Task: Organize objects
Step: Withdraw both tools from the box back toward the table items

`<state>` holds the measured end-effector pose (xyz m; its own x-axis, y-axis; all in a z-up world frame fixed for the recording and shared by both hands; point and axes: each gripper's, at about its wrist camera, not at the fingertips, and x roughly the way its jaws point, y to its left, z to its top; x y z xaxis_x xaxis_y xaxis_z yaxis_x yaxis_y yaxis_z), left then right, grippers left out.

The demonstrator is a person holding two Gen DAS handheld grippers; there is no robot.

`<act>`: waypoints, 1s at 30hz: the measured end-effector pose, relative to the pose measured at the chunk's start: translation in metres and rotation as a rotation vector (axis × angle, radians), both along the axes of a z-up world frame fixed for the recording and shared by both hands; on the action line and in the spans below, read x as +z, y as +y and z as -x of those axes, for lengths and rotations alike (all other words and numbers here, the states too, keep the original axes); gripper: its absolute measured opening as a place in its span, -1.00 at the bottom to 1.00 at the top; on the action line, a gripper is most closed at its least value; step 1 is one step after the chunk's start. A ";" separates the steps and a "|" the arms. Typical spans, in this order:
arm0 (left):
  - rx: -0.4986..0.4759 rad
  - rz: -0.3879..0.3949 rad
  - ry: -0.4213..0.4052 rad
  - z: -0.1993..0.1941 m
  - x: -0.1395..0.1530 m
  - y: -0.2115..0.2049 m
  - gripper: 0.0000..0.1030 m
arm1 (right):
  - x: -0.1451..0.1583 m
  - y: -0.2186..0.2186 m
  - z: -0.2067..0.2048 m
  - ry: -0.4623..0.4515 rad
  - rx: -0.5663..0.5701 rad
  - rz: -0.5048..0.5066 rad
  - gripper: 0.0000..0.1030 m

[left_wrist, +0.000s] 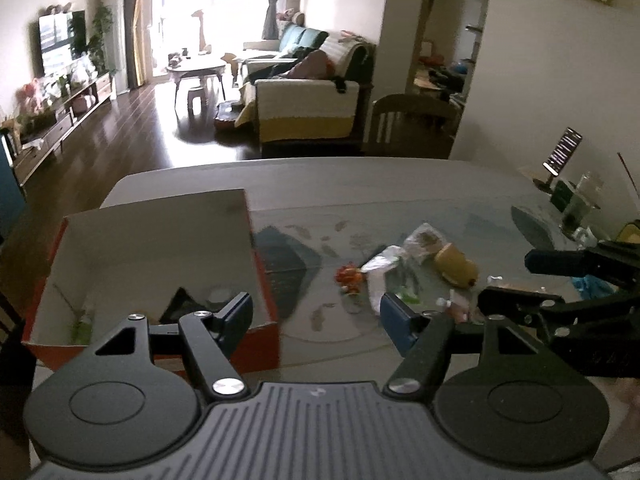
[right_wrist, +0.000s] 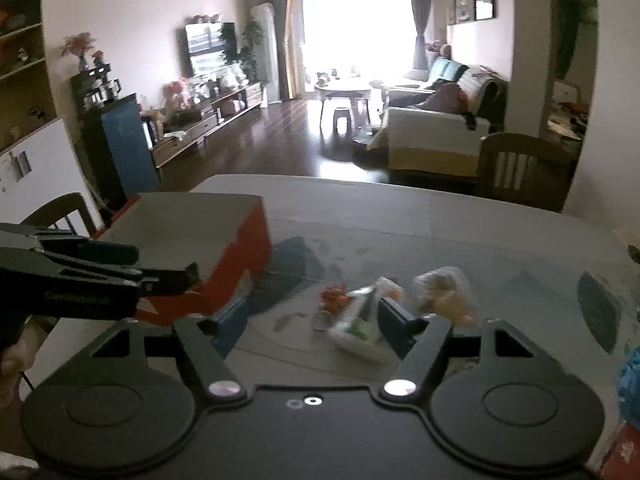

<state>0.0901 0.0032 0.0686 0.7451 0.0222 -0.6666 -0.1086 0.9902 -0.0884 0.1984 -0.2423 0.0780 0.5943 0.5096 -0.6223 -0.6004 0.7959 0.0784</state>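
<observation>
A red box (left_wrist: 264, 304) with a pale inside stands on the left of the table (left_wrist: 360, 184); a dark flat item (left_wrist: 180, 304) and a small green piece (left_wrist: 82, 326) lie in it. My left gripper (left_wrist: 316, 314) hangs open and empty over the box's near right corner. On the table lie an orange toy (left_wrist: 350, 276), a white packet (left_wrist: 380, 276), a clear bag (left_wrist: 424, 240) and a tan object (left_wrist: 456, 266). My right gripper (right_wrist: 312, 320) is open and empty, just short of the white packet (right_wrist: 360, 328) and orange toy (right_wrist: 334, 296); the red box (right_wrist: 236, 248) is to its left.
A phone on a stand (left_wrist: 560, 152), a glass (left_wrist: 580, 204) and a blue item (left_wrist: 592, 286) sit at the table's right edge. A wooden chair (left_wrist: 412, 120) stands behind the far edge. The table's far half is bare cloth.
</observation>
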 end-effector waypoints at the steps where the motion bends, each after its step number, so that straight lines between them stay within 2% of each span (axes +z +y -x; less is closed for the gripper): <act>1: -0.007 0.002 -0.002 -0.002 -0.001 -0.005 0.35 | -0.001 -0.008 -0.001 0.001 -0.008 -0.003 0.45; 5: -0.032 0.003 -0.007 -0.007 -0.005 -0.031 0.50 | -0.003 -0.041 -0.007 -0.006 -0.044 -0.017 0.56; 8: -0.052 0.001 -0.013 -0.012 -0.009 -0.049 0.50 | -0.008 -0.067 -0.016 0.005 -0.092 -0.015 0.57; 11: -0.071 0.006 -0.007 -0.019 -0.014 -0.065 0.63 | -0.020 -0.093 -0.023 0.013 -0.137 0.005 0.57; 17: -0.111 0.028 0.024 -0.036 -0.031 -0.096 0.65 | -0.041 -0.136 -0.041 0.035 -0.192 0.053 0.57; 22: -0.133 0.068 0.062 -0.052 -0.049 -0.118 0.82 | -0.057 -0.163 -0.056 0.040 -0.202 0.090 0.57; 24: -0.139 0.076 0.072 -0.059 -0.057 -0.126 1.00 | -0.065 -0.172 -0.064 0.049 -0.197 0.104 0.57; 30: -0.208 0.030 0.084 -0.074 -0.083 -0.159 1.00 | -0.095 -0.188 -0.086 0.079 -0.153 0.164 0.57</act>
